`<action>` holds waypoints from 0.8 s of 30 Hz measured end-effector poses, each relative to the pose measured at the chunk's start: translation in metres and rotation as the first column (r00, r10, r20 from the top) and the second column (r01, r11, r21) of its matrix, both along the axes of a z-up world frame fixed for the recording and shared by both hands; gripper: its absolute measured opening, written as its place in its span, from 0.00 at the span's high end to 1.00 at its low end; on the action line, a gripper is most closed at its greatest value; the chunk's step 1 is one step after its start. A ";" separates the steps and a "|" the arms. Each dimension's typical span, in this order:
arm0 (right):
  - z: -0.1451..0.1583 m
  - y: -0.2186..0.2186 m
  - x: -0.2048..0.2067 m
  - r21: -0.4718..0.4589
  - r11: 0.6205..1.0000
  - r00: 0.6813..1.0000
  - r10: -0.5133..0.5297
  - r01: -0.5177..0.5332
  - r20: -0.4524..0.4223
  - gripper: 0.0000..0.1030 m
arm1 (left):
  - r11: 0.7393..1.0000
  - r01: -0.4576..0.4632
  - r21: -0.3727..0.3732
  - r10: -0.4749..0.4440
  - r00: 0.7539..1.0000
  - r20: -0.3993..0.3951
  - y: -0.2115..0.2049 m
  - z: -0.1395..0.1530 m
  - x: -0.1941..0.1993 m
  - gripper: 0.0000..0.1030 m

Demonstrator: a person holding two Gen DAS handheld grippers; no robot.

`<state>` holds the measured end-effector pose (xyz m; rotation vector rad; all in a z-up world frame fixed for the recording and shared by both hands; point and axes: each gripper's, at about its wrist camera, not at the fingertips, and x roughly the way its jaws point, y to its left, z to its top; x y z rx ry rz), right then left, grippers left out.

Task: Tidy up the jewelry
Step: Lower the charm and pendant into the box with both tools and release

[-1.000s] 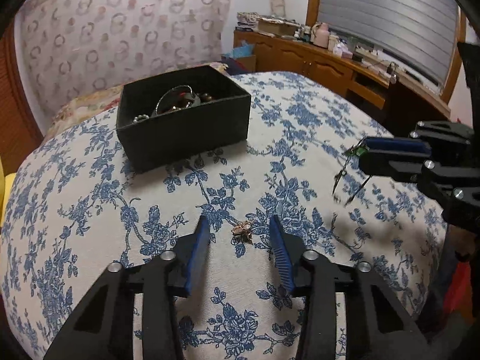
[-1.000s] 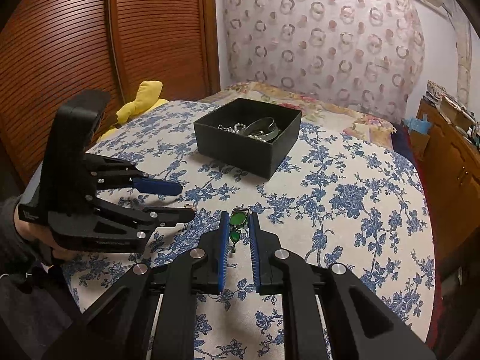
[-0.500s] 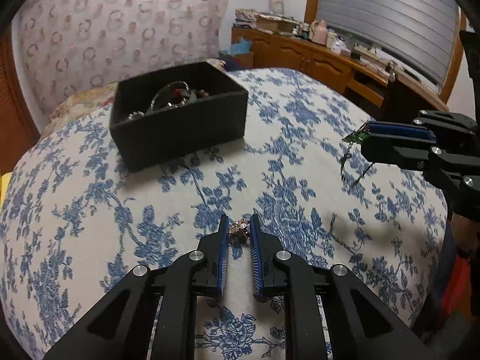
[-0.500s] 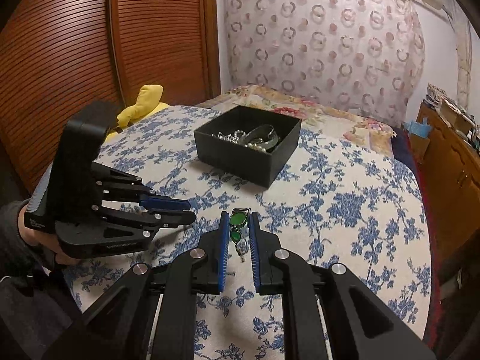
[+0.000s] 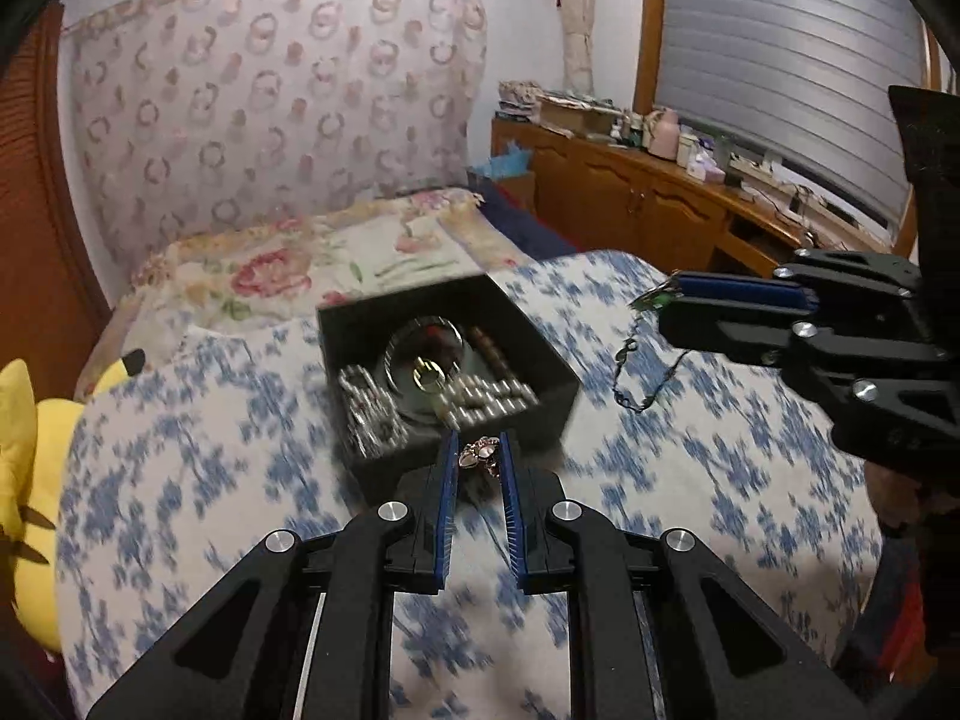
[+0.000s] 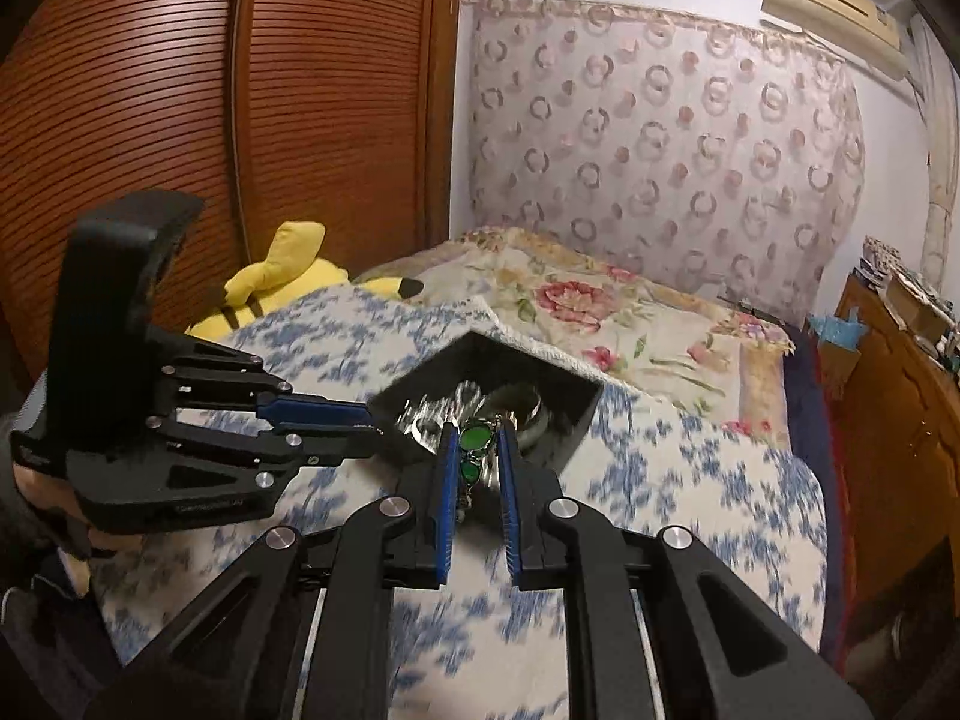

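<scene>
A black open box (image 5: 543,402) holding bangles and beaded jewelry sits on the blue-flowered bedspread (image 5: 180,438); it also shows in the right wrist view (image 6: 585,405). My left gripper (image 5: 477,453) is shut on a small rose-gold piece (image 5: 480,453), lifted just in front of the box. My right gripper (image 6: 474,438) is shut on a green-stone necklace (image 6: 473,439), held above the bed near the box; its chain (image 5: 639,381) dangles in the left wrist view.
A yellow plush toy (image 6: 288,285) lies at the bed's left edge by the wooden wardrobe (image 6: 210,120). A floral quilt (image 5: 336,264) lies behind the box. A cluttered wooden dresser (image 5: 654,204) runs along the right wall.
Both grippers have risen and moved forward toward the box with their pieces. The left gripper closed on the rose-gold piece and lifted it off the bedspread.
</scene>
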<state>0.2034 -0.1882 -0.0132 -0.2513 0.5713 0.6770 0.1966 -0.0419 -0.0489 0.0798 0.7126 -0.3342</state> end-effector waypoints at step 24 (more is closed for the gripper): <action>-0.043 0.019 0.089 0.016 1.000 0.990 -0.004 0.006 -0.139 0.79 | 0.998 -0.065 -0.005 0.065 0.998 -0.026 0.020 -0.010 0.108 0.87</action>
